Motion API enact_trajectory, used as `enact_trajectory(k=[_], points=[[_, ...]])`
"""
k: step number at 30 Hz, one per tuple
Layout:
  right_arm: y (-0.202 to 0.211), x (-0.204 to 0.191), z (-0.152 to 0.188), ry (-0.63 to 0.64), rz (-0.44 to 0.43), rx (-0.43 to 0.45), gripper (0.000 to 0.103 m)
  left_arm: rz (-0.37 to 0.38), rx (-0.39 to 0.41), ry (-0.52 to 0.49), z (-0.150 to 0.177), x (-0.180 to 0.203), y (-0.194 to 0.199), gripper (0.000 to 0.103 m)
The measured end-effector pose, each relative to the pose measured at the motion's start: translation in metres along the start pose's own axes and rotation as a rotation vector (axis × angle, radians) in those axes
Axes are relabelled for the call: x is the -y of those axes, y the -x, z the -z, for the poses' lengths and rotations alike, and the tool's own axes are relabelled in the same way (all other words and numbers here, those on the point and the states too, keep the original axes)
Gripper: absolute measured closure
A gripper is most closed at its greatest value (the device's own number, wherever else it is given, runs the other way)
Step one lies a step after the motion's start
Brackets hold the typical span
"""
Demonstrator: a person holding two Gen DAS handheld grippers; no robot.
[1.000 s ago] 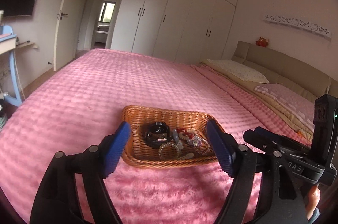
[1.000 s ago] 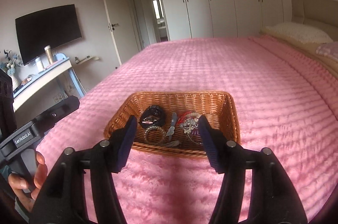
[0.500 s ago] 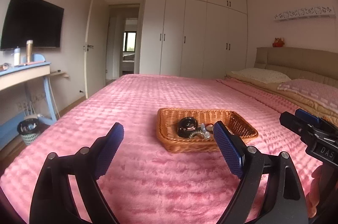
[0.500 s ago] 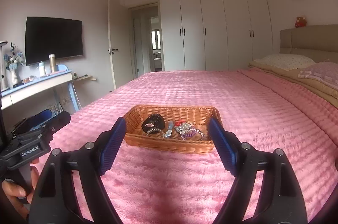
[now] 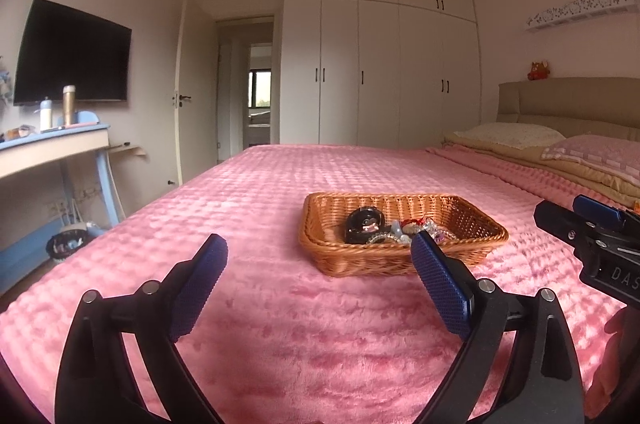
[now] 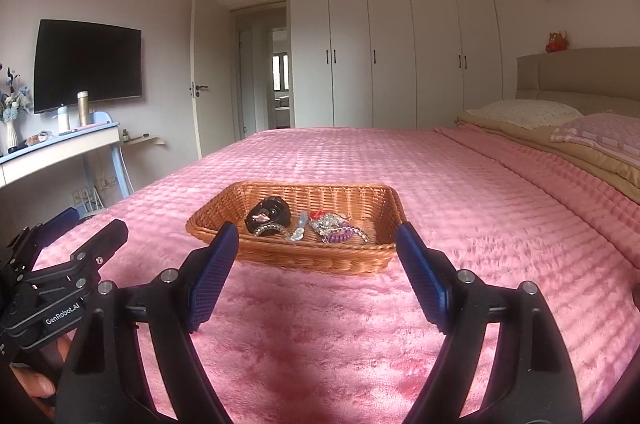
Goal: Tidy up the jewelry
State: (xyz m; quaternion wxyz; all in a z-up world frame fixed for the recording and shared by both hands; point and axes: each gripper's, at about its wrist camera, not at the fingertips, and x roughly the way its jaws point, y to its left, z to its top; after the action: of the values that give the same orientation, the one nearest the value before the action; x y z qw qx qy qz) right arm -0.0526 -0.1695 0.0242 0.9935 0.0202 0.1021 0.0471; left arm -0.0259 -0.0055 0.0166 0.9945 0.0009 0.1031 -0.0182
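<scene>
A wicker basket (image 5: 472, 224) (image 6: 384, 208) sits on the pink bed. Inside lie a black round case (image 5: 363, 223) (image 6: 269, 214), a silver bracelet (image 6: 267, 229), a purple bead bracelet (image 6: 340, 235), a silvery chain pile (image 6: 326, 220) and a small pale clip (image 6: 299, 229). My left gripper (image 5: 319, 262) is open and empty, short of the basket and above the blanket. My right gripper (image 6: 316, 248) is open and empty, just short of the basket's near rim. Each gripper's body shows at the edge of the other's view.
The pink blanket (image 6: 400, 160) covers the bed. Pillows (image 6: 524, 112) and a headboard (image 6: 580, 72) are at the right. A desk with bottles (image 6: 60, 144) and a wall TV (image 6: 88, 64) are at the left. White wardrobes (image 6: 392, 36) and a door (image 6: 200, 80) stand behind.
Both grippers have pulled back and levelled out from the basket. The basket now looks smaller and farther off. Both jaws stayed open.
</scene>
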Motion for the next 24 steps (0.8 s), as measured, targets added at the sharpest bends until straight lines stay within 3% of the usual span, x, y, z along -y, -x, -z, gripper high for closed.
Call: enact_trajectory(k=[9, 24], points=[[-0.023, 0.007, 0.017, -0.046, 0.02, -0.071, 0.024, 0.0, -0.056, 0.029, 0.009, -0.007, -0.014, 0.009], [-0.02, -0.003, 0.021, 0.015, 0.049, -0.05, 0.024, -0.008, -0.079, 0.045, 0.011, -0.008, -0.016, 0.008]])
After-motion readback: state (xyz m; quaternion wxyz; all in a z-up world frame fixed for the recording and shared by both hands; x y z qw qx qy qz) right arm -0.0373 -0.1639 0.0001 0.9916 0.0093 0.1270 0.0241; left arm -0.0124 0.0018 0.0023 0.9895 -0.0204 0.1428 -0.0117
